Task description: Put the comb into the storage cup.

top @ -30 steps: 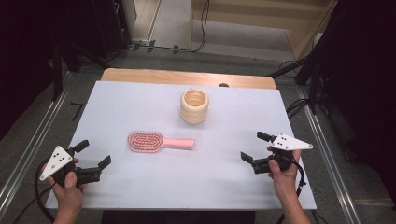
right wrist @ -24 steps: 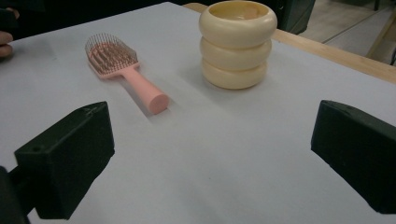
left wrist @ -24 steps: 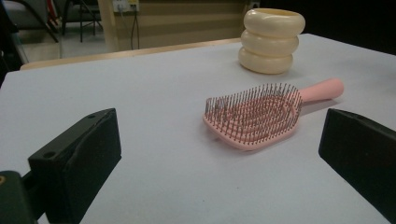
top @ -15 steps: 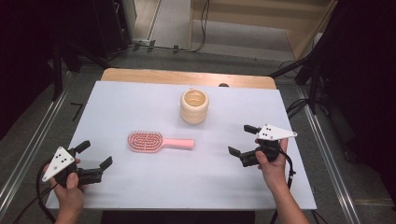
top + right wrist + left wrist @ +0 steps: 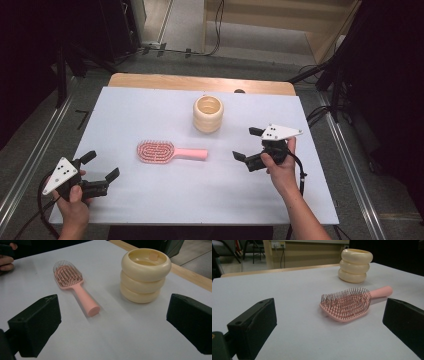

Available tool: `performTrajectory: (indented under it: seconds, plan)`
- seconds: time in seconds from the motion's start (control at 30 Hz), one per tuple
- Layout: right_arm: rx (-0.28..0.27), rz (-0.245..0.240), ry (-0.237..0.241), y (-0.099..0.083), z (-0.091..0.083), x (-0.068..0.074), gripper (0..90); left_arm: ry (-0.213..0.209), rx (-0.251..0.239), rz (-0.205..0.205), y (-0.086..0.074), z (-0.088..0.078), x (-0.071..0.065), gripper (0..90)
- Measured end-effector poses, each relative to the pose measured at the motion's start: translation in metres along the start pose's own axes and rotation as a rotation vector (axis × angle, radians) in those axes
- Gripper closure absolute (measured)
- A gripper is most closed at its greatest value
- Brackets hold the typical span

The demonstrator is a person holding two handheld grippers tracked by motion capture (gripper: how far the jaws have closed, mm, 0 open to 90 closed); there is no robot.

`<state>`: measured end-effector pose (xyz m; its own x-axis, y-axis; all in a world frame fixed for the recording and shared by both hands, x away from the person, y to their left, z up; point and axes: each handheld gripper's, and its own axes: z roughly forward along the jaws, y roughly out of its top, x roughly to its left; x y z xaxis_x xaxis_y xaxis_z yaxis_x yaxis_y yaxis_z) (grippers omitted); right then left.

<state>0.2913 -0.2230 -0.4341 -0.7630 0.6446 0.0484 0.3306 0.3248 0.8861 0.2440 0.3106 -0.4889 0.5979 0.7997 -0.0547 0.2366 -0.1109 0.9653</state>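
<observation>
Right tool [image 5: 250,145] jaws wide apart, empty, aimed at hairbrush [image 5: 170,151] handle, prob lining up a grab; brush mid-counter [image 5: 150,210] w/ bristles up; left tool [image 5: 100,167] also spread, idle

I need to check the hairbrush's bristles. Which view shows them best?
The left gripper view: the pink hairbrush lies close, bristles up, each pin distinct. The right gripper view shows its handle end nearest, bristles farther off. The high view gives its whole outline, small.
</observation>
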Motion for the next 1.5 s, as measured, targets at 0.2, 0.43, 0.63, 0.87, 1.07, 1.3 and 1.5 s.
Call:
performTrajectory:
  seconds: [0.2,0.43,0.63,0.87,1.07,1.3,1.5]
  plan:
    - [0.023,-0.015,0.016,0.007,0.008,0.002,0.0,0.0,0.0,-0.001,0.0,0.0,0.0,0.0]
    - [0.052,-0.043,0.046,0.019,0.021,0.007,0.0,0.0,-0.003,0.0,0.0,0.0,0.0,0.0]
    - [0.077,-0.059,0.065,0.025,0.03,0.009,0.0,-0.003,-0.004,0.001,0.0,0.0,0.0,0.0]
    - [0.092,-0.069,0.098,0.034,0.039,0.011,0.0,-0.003,-0.011,-0.006,-0.001,-0.001,0.001,0.0]
    - [0.131,-0.102,0.137,0.048,0.052,0.015,0.0,-0.004,-0.013,-0.003,-0.001,-0.001,0.001,0.0]
    - [0.176,-0.12,0.18,0.054,0.066,0.017,0.0,-0.006,-0.013,-0.001,-0.001,-0.001,0.001,0.0]
    - [0.213,-0.129,0.202,0.057,0.076,0.017,0.0,-0.007,-0.013,-0.002,-0.001,-0.002,0.001,0.0]
